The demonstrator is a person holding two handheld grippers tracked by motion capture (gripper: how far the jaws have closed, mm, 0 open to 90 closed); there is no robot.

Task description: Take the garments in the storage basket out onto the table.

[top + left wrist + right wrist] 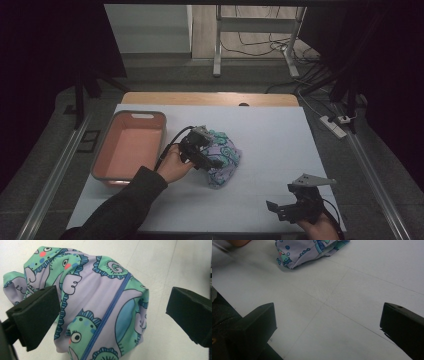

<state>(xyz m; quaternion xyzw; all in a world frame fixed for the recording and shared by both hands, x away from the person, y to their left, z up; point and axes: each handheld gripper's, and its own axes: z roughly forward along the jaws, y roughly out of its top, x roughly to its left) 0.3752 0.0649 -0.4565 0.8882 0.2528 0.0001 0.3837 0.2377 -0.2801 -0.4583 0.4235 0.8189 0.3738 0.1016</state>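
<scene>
One crumpled cloth garment [223,156] printed in mint green, lilac and blue cartoon figures lies at the middle of the high view, a single piece with one blue stitched seam down it in the left gripper view. One salmon-pink rectangular plastic tub with a grey rim [101,152] sits at the left of that frame. One white-covered bench [280,145] carries both. Two black hand-held grippers: the left gripper [212,162] at the centre, the right gripper [278,209] at the lower right, each with two black jaws. One white power strip [334,126] lies on the floor at the right
</scene>
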